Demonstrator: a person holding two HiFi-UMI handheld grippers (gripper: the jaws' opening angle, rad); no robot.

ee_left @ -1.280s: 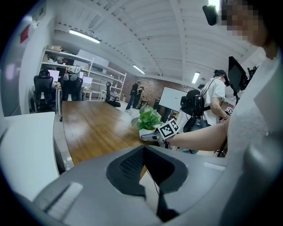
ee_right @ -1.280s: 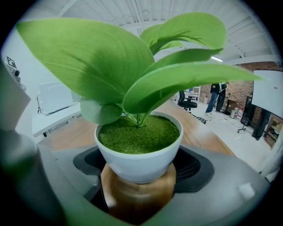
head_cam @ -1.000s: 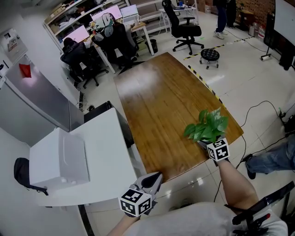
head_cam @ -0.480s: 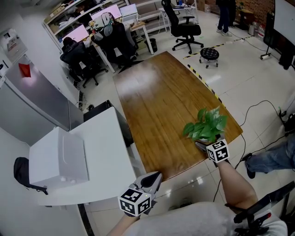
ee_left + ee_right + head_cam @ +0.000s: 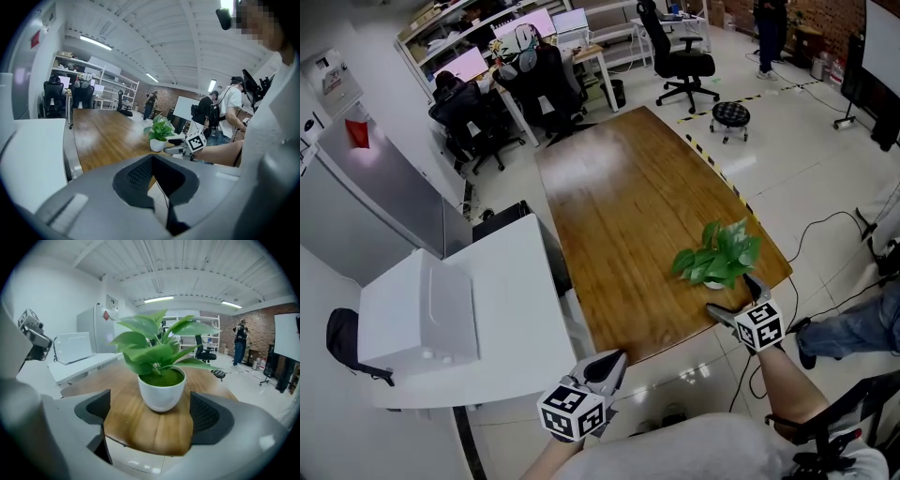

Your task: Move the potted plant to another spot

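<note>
The potted plant (image 5: 719, 255), green leaves in a white pot, stands upright on the wooden table (image 5: 619, 216) near its near right corner. My right gripper (image 5: 734, 298) is just off the table's near edge, a short way back from the pot. It is open, with wide jaws and nothing between them. In the right gripper view the pot (image 5: 162, 390) sits straight ahead beyond my right gripper (image 5: 157, 416), untouched. My left gripper (image 5: 614, 364) hangs low past the table's front left, shut and empty. From the left gripper view the plant (image 5: 161, 133) shows beyond my left gripper (image 5: 157, 183).
A white desk (image 5: 506, 309) bearing a white box (image 5: 422, 319) stands to the left of the table. Office chairs (image 5: 680, 56), a black stool (image 5: 728, 114) and monitors are beyond the far end. A cable (image 5: 825, 225) lies on the floor, and a jeans-clad leg (image 5: 853, 328) is at the right.
My right gripper has drawn back from the pot toward the near table edge and its jaws have widened. The plant stays on the table. My left gripper has held still.
</note>
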